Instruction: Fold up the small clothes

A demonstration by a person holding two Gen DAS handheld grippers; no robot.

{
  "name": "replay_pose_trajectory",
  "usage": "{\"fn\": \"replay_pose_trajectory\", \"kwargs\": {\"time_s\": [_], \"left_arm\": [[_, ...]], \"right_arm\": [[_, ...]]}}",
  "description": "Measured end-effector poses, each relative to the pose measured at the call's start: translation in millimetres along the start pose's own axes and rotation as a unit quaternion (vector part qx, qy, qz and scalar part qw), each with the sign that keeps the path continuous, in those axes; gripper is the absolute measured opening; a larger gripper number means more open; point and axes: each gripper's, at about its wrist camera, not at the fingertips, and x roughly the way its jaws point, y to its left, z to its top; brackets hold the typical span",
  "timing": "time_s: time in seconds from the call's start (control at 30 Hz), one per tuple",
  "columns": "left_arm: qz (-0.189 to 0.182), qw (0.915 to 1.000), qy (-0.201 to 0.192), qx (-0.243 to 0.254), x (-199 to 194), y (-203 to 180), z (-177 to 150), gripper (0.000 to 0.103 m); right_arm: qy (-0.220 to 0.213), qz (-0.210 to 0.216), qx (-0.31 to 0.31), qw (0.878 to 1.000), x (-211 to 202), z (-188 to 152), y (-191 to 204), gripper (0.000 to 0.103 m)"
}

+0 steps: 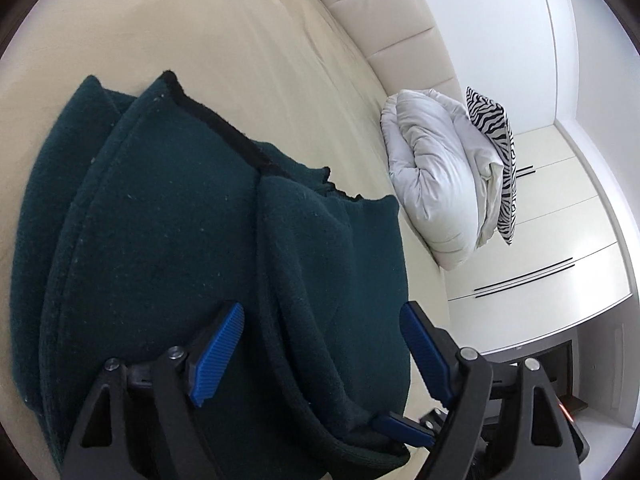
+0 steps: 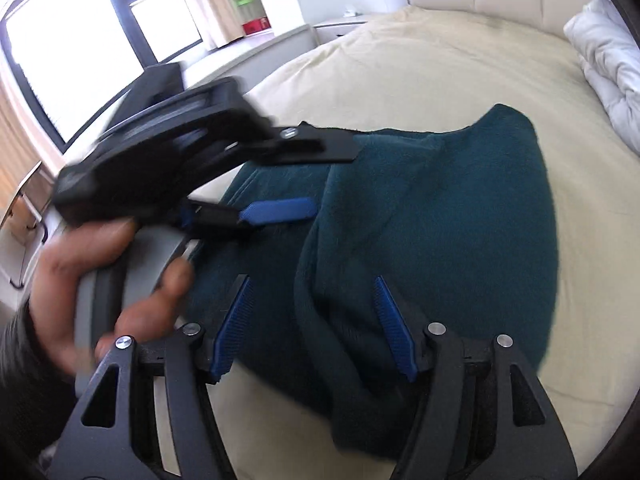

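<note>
Both tongs open, over green garment

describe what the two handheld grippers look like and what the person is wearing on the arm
Both the left gripper and right gripper have matte black frames with triangular cut-outs, silver pivot bolts and ribbed blue pads on the fingers. The left one's handle looks grey. The hand holding it shows a dark sleeve at the wrist.

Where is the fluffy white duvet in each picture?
Left wrist view: the folded white duvet lies right of centre on the cream bed sheet, against a zebra-striped cushion.
Right wrist view: only a part of the duvet shows, at the upper right edge.
Shared landmark: the dark green fleece garment spread on the sheet below it in both views.
</note>
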Motion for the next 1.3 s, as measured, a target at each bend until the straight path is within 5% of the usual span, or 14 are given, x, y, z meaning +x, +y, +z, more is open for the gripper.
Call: {"fn": "replay_pose_trajectory", "kwargs": {"time_s": [0.27,0.4,0.5,0.8,1.07,1.3], "left_arm": [[0.073,0.9968,0.025,0.02,22,-16,-2,0.061],[0.103,0.9941,0.03,0.019,19,-8,2,0.026],[0.092,0.9951,0.032,0.019,15,-2,3,0.015],[0.079,0.9965,0.0,0.029,-43,6,29,0.012],[0.096,0.9953,-0.01,0.005,-92,47,49,0.012],[0.1,0.9947,-0.012,-0.021,-91,78,46,0.013]], "right_arm": [[-0.073,0.021,0.035,0.997,-83,-50,-42,0.061],[-0.076,0.001,0.073,0.994,-89,-63,-57,0.061],[-0.068,-0.023,0.08,0.994,-81,-63,-60,0.061],[-0.087,-0.078,0.081,0.99,-71,-60,-72,0.061],[-0.064,-0.075,0.01,0.995,-32,-35,-31,0.062],[-0.055,-0.085,-0.038,0.994,-20,-27,-1,0.062]]}}
